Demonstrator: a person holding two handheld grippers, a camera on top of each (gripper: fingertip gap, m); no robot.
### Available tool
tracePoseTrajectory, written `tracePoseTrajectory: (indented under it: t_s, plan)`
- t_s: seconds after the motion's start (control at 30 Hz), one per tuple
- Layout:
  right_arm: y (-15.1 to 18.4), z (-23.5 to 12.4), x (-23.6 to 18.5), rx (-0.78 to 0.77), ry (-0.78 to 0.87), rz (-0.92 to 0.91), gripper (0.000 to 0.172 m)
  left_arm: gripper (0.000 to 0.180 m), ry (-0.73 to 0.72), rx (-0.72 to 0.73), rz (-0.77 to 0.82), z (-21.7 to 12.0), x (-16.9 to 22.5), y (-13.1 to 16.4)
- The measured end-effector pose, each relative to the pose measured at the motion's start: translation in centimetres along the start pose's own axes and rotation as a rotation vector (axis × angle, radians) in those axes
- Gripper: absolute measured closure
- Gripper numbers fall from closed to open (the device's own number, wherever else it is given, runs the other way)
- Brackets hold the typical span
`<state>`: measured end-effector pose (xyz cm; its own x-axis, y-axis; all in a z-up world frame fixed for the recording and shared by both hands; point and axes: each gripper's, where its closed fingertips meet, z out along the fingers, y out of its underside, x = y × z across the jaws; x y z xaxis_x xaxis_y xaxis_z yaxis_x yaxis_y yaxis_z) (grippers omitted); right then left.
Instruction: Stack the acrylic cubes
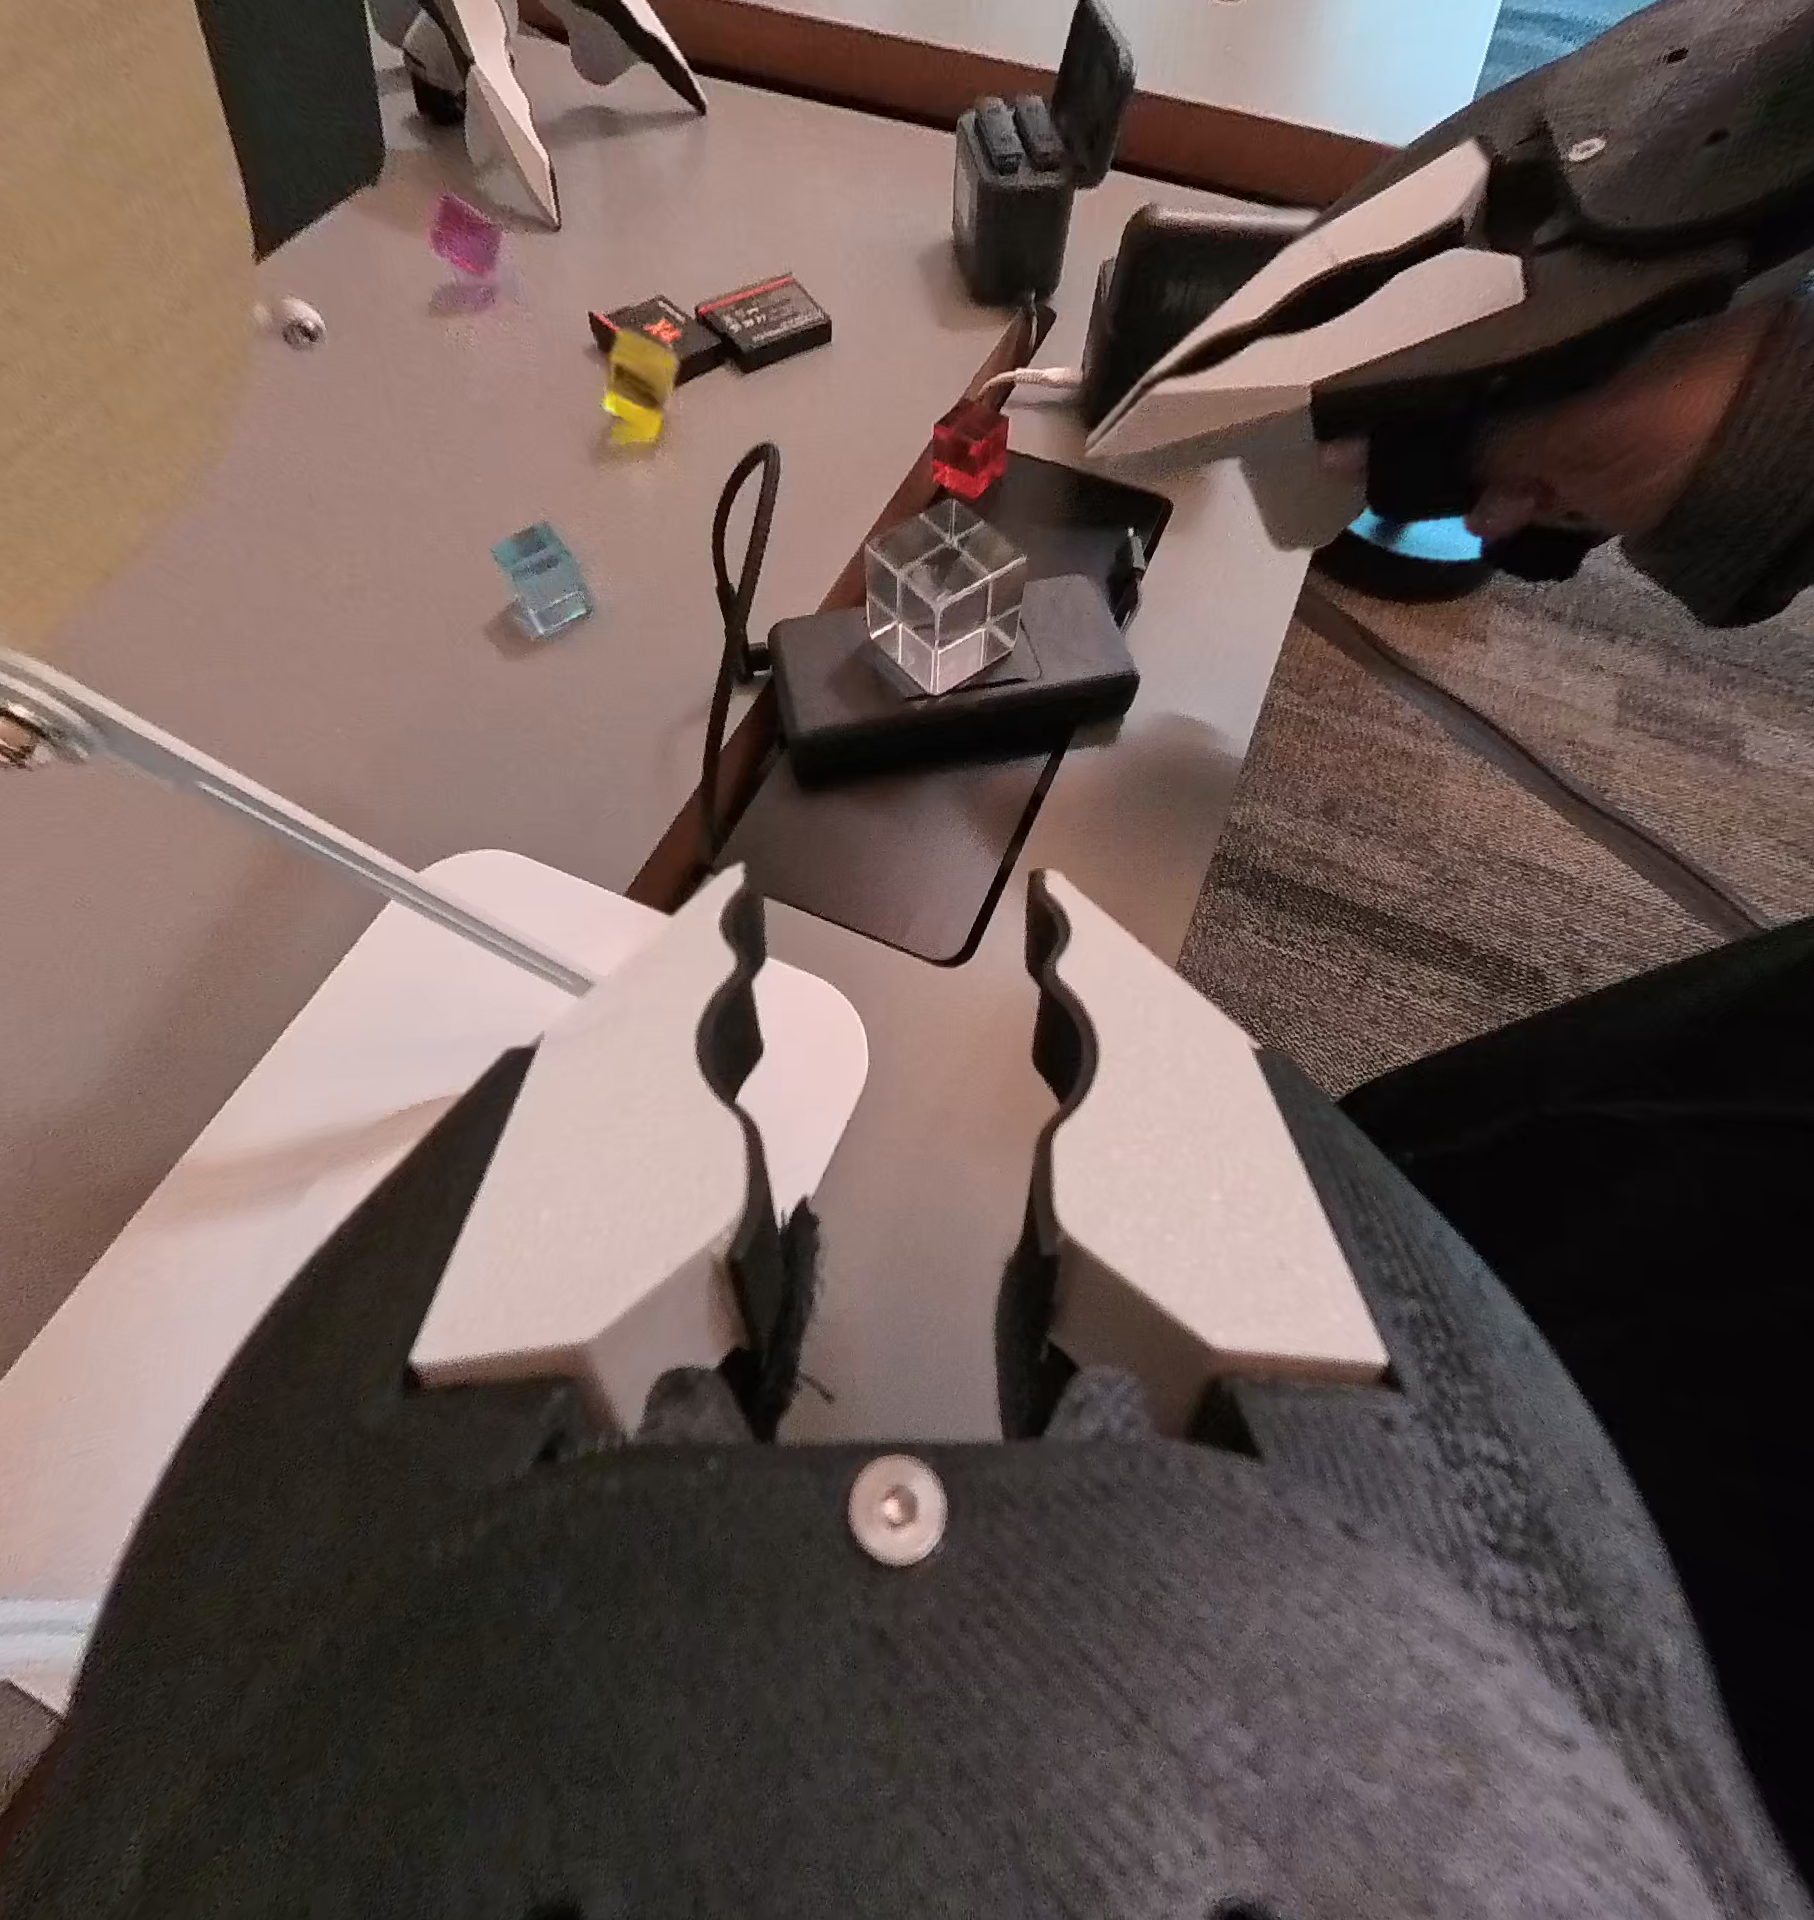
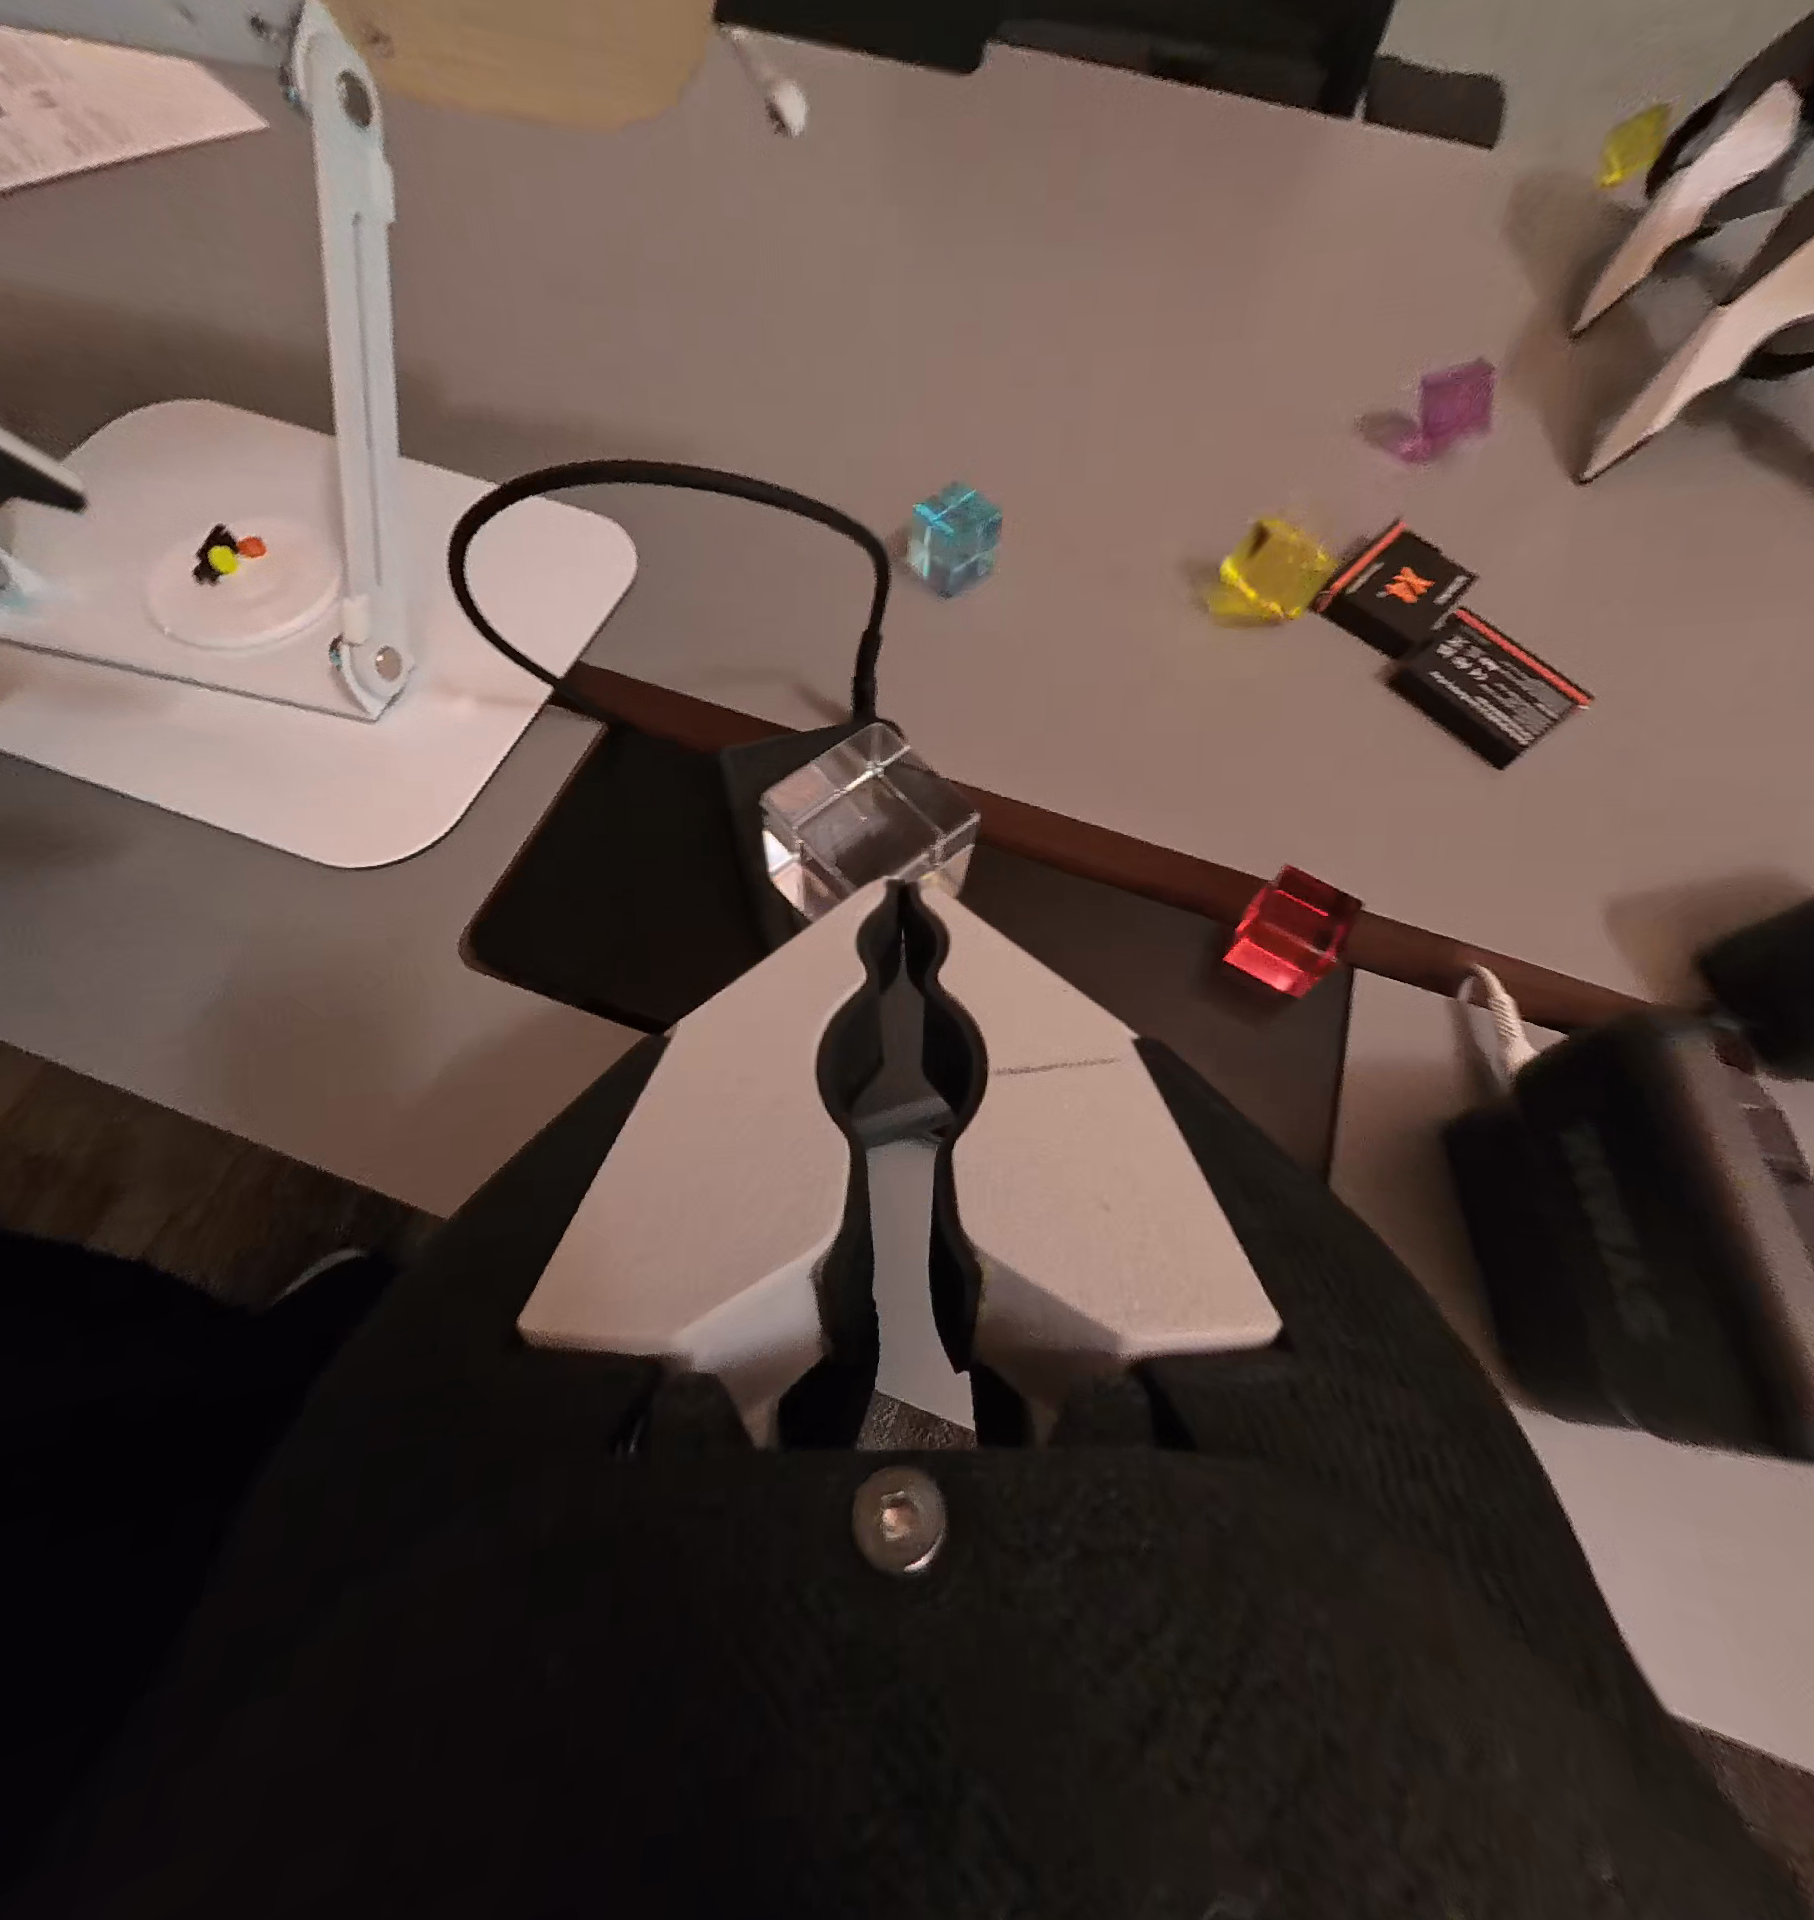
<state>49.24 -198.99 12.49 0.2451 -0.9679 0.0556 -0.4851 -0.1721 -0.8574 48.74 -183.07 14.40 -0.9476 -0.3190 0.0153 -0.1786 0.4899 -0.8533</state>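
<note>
Left gripper (image 1: 887, 914) hovers with fingers spread wide, nothing between them, above dark flat sheet (image 1: 882, 831) near white stand base (image 1: 259, 1143). Right gripper (image 2: 901, 894) has tips pressed together on nothing, just beside clear cube (image 2: 867, 816) sitting on black box (image 1: 944, 696). Red cube (image 2: 1287, 930) near; blue cube (image 2: 953, 538), yellow cube (image 2: 1272, 582), purple cube (image 2: 1448, 405) scattered on grey table (image 2: 1090, 312).

Grey table (image 2: 1090, 312) showing cubes: clear (image 2: 867, 821), red (image 2: 1287, 930), cyan (image 2: 953, 538), yellow (image 2: 1272, 582), purple (image 2: 1448, 407); white stand base (image 2: 290, 748); black pad (image 2: 612, 894); grey-flecked carpet (image 1: 1454, 790).
</note>
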Motion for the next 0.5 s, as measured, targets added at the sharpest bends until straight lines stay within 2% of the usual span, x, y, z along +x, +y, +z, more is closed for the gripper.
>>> tracePoseTrajectory:
  t_s: [0.23,0.37,0.5]
  plan:
    - [-0.6,-1.3,3.0,0.024,0.082,0.037,0.172,0.131,0.005,0.029,0.024,0.0,0.0,-1.1]
    - [0.3,-1.7,5.3,-0.028,0.118,0.126,0.172,0.131,-0.010,0.041,0.025,-0.5,-0.2,-1.2]
    - [1.7,-0.9,6.9,-0.104,0.122,0.197,0.151,0.130,-0.024,0.048,-0.002,-1.1,-0.6,-0.9]
